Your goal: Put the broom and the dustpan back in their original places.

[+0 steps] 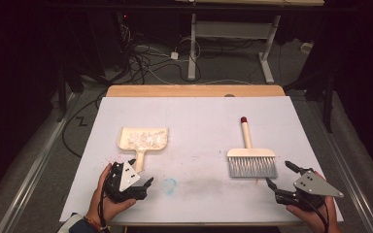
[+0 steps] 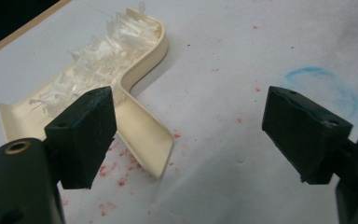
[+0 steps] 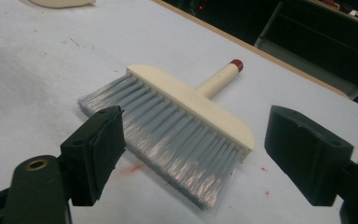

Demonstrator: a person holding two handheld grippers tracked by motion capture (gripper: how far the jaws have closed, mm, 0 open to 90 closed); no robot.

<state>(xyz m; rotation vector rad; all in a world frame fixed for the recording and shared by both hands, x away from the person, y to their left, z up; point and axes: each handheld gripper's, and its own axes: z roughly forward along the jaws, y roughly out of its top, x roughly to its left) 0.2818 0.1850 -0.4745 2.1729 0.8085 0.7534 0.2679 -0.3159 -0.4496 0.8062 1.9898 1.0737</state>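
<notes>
While both hands sit low at the near edge in the high view, the left gripper hovers just behind the handle of the cream dustpan, jaws spread and empty. That dustpan lies on the left half of the white table, its tray heaped with white shreds. Over on the right half, the brush lies flat, grey bristles toward the person, red-tipped handle pointing away. The right gripper hangs just near of the bristles, jaws wide apart, holding nothing. Between the two hands, a faint blue ring marks the table.

Down to the left gripper view: the two black jaws stand well apart, nothing between them. The dustpan runs up and to the left, its handle end close to the left jaw, white shreds piled in the tray. Red specks dot the surface around the handle, and the blue ring sits off by the right jaw.

Now the right gripper view: jaws open wide again, and the brush lies across the gap beyond them, bristles fanned toward the camera, cream back behind, red cap at the far end. A reddish smear shows beside the bristles.
</notes>
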